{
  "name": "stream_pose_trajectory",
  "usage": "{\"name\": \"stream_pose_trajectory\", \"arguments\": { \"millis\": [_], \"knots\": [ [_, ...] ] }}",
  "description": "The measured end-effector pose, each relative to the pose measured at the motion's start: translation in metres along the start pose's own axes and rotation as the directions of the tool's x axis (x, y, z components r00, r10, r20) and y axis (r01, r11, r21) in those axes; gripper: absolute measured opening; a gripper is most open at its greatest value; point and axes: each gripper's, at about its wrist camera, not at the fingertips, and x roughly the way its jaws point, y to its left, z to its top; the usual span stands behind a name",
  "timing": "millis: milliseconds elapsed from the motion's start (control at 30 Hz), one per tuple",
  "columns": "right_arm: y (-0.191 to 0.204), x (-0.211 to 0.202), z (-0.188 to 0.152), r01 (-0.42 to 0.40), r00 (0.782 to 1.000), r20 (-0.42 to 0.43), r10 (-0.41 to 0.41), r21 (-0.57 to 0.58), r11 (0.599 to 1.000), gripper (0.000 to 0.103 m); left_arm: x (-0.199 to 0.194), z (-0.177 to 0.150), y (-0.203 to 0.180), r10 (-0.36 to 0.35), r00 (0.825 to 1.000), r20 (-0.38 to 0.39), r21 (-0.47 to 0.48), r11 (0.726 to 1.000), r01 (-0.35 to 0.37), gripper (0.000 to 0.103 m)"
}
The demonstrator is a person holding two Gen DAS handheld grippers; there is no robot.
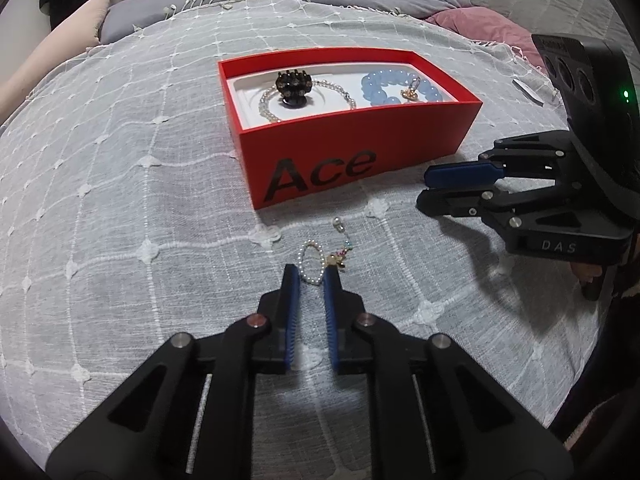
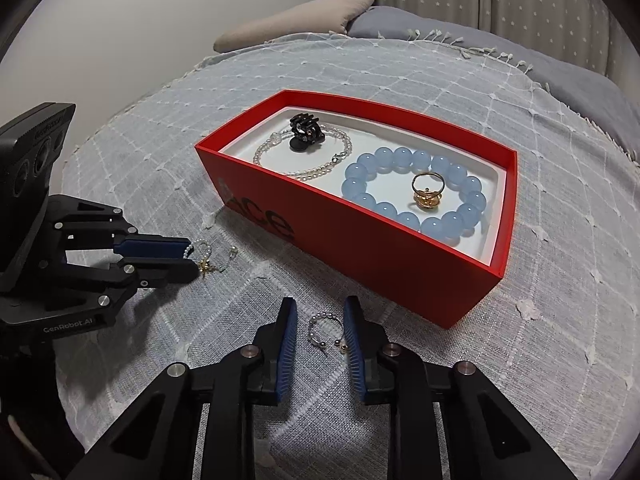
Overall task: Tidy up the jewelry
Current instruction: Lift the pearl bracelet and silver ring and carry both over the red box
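A small pearl loop (image 1: 309, 261) with a gold charm (image 1: 335, 263) and a short beaded chain lies on the grey bedspread in front of the red "Ace" box (image 1: 320, 160). My left gripper (image 1: 311, 276) is shut on the loop, both blue pads touching its sides. The right wrist view shows that gripper (image 2: 190, 258) at the left with the pearls pinched and the gold charm (image 2: 205, 266) at its tip. My right gripper (image 2: 321, 314) straddles a small beaded hoop (image 2: 325, 326). The hoop rests against the right pad only, so the jaws stand open.
Inside the red box (image 2: 360, 252) lie a black claw clip (image 2: 305, 128), a pearl strand (image 2: 316, 170), a blue bead bracelet (image 2: 362, 200) and a gold ring (image 2: 427, 196). Pillows and folded bedding line the far edge. A small white object (image 1: 529, 91) sits right of the box.
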Motion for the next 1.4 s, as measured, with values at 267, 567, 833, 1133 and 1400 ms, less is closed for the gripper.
{"name": "stream_pose_trajectory", "arguments": {
  "millis": [267,567,833,1133,1400],
  "knots": [
    [0.002,-0.004,-0.001,0.019,1.0,0.005,-0.019,0.01,1.0,0.017,-0.002,0.001,0.003,-0.005,1.0,0.003,-0.028,1.0,0.005,0.004],
    [-0.007,-0.021,0.01,-0.012,0.998,0.06,0.008,0.068,0.998,0.016,-0.01,0.002,0.006,-0.001,1.0,0.029,-0.036,0.999,0.002,0.003],
    [-0.002,-0.035,0.015,-0.014,0.995,0.101,0.007,0.063,0.998,0.016,-0.026,0.01,0.011,0.024,0.996,0.083,-0.054,0.998,-0.02,0.003],
    [0.01,-0.05,0.022,0.005,0.988,0.151,-0.013,0.051,0.999,0.017,-0.041,0.022,0.007,0.029,0.99,0.139,-0.046,0.999,-0.022,0.003],
    [0.013,-0.068,0.032,0.094,0.971,0.217,-0.105,0.063,0.994,0.017,-0.044,0.041,-0.003,0.024,0.985,0.171,-0.048,0.999,-0.016,0.003]
  ]
}}
